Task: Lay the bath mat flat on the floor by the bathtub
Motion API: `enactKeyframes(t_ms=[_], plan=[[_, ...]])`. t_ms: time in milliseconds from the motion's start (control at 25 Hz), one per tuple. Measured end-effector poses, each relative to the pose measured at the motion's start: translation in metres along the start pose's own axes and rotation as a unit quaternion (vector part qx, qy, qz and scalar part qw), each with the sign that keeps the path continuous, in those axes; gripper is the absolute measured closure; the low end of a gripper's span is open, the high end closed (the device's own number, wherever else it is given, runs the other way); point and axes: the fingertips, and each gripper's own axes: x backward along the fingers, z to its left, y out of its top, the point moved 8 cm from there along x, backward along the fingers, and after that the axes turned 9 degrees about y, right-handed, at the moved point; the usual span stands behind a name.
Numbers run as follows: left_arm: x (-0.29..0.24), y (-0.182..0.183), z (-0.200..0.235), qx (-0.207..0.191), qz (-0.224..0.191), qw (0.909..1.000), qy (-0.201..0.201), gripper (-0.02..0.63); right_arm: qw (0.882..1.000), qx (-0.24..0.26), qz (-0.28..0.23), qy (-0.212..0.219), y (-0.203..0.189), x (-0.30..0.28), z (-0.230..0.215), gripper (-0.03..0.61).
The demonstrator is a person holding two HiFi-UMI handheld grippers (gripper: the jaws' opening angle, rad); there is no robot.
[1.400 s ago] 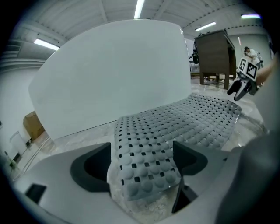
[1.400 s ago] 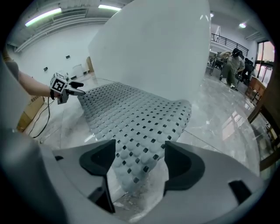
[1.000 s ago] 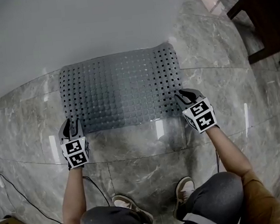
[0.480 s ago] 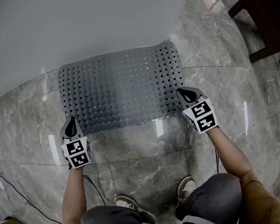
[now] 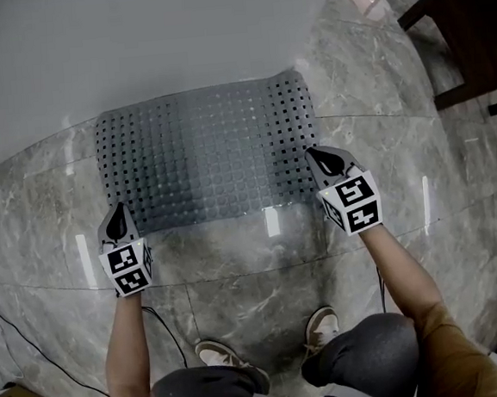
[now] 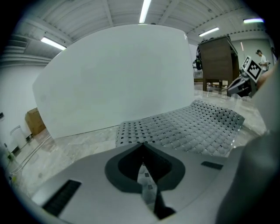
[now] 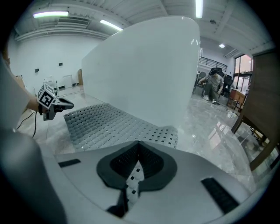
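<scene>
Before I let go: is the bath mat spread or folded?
Spread: the bath mat lies open by the bathtub, far right corner curling up its wall; left gripper and right gripper pinch its near edge.

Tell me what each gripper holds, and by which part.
Both hold the bath mat: left gripper pinches its near left corner, right gripper its right edge.

Not a real bathroom, more like a big open lab or test hall with a bathroom mock-up. The white bathtub (image 5: 132,48) stands free on a polished marble floor (image 5: 238,272), under an industrial ceiling with strip lights (image 6: 144,11). There's a cardboard box (image 6: 34,121) at the left, a wooden cabinet (image 6: 216,59), and people (image 7: 213,85) far off at the right.
</scene>
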Motion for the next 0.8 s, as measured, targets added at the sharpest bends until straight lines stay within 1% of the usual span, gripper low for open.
enactKeyframes(t_ms=[120,200,240,320,400,440,600,680,800], plan=[[0.013,0.018,-0.009,0.012,-0.025,0.9995,-0.013,0.609,0.999,-0.011,-0.023,-0.027,0.012,0.016,0.004,0.574],[0.025,0.024,-0.017,0.018,-0.028,0.9993,-0.017,0.609,0.999,-0.01,-0.023,-0.029,0.017,0.021,0.009,0.574],[0.032,0.027,-0.022,0.017,-0.028,0.9993,-0.019,0.609,0.999,-0.008,-0.02,-0.027,0.02,0.023,0.012,0.574],[0.048,0.038,-0.029,-0.003,-0.031,0.9992,-0.027,0.609,1.0,-0.004,-0.012,-0.023,0.029,0.032,0.018,0.574],[0.065,0.052,-0.03,-0.018,-0.028,0.9988,-0.037,0.609,1.0,-0.005,-0.005,-0.021,0.041,0.046,0.024,0.575],[0.075,0.059,-0.029,-0.017,-0.022,0.9989,-0.039,0.609,1.0,-0.011,-0.001,-0.018,0.047,0.054,0.027,0.574],[0.111,0.094,-0.017,0.01,-0.003,0.9994,-0.032,0.609,0.999,-0.04,0.009,-0.012,0.068,0.09,0.032,0.574],[0.125,0.115,-0.016,0.018,-0.004,0.999,-0.04,0.609,0.999,-0.044,0.005,-0.016,0.084,0.108,0.032,0.574],[0.157,0.141,-0.015,0.019,-0.003,0.9984,-0.053,0.609,0.999,-0.045,0.007,-0.016,0.108,0.137,0.043,0.575]])
